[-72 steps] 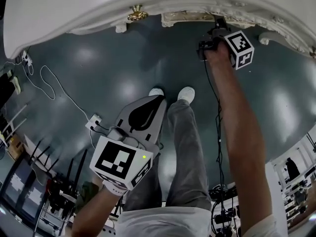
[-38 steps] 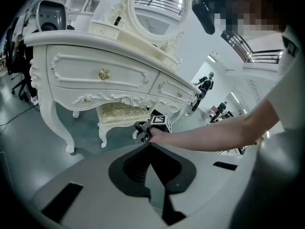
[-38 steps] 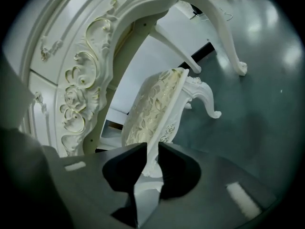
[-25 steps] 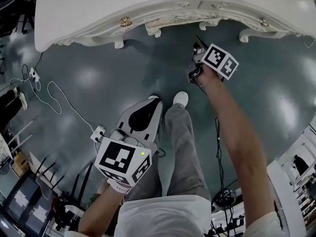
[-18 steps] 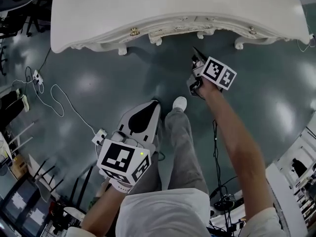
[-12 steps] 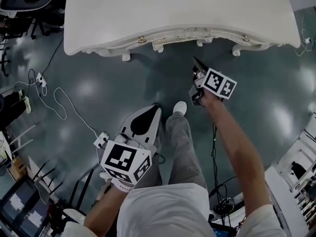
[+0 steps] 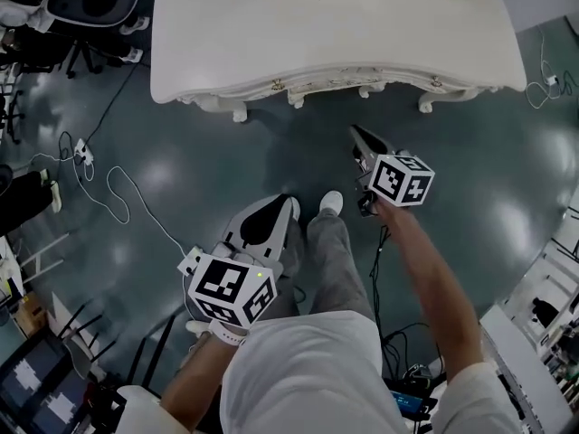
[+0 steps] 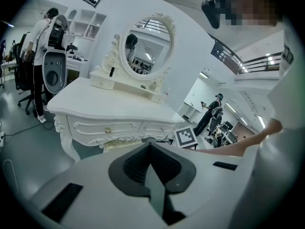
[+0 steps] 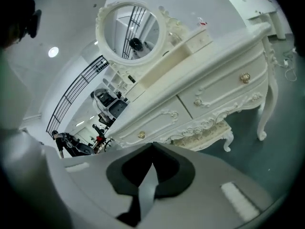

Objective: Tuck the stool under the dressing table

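Cream carved stool w/ padded seat (image 9: 206, 133) sits under the front edge of the white carved dressing table (image 7: 335, 34), approx mid-span btw the table's legs, so the tuck looks done or nearly so. Left gripper (image 7: 282, 206) and right gripper (image 7: 357, 136) are both clenched on nothing, pads pressed together, held well clear of the stool above the glossy dark-teal floor (image 7: 181, 170). Handling, as a guess: the stool looks like solid carved wood, so stiff and prob mid-weight, not something to lift w/ one pinch, but it should slide easily on that smooth floor. Best hold is the front seat rail or a leg near its top, or just push low on the rail. Avoid the scrollwork trim, which looks chippable, and the cushion, which would give. Hard to read: in head view the table top covers the stool almost entirely, so seat top and back legs are unseen. The gripper views show only its front edge, plus one foot in the right gripper view. How deep it sits under the table I can't tell.
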### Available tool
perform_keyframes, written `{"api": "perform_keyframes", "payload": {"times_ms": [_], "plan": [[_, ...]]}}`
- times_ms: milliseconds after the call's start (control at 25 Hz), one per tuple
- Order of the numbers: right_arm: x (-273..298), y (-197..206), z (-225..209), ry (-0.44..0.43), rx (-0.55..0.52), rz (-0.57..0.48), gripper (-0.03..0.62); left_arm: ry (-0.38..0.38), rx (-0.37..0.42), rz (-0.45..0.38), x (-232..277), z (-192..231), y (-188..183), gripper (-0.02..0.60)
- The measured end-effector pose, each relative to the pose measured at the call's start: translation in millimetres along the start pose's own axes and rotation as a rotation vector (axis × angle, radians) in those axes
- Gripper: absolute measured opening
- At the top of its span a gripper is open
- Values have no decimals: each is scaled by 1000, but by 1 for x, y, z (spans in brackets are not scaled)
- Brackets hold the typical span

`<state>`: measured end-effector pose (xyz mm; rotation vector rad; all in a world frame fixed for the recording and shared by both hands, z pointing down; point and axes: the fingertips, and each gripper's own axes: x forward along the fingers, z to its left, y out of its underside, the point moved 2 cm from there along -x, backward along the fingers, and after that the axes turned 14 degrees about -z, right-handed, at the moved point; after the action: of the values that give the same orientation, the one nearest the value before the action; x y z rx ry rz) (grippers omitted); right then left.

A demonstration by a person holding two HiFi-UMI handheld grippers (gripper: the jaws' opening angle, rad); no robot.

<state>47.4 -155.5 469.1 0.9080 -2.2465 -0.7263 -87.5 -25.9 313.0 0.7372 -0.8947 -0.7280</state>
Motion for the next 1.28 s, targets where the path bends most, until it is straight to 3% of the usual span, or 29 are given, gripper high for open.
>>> {"api": "perform_keyframes", "payload": {"times_ms": [560,760,1280], "plan": [[-69,-59,151,-196,-306,13,12,3,-15,-113,-55,-7,-65,8],[-102,-84,189,-223,-369,-12,11,-1,-11,-163,-70,-9,-88,8],[-181,-167,251,-206,-439,-221,11,8,59,-248,-106,-21,-127,8]]}}
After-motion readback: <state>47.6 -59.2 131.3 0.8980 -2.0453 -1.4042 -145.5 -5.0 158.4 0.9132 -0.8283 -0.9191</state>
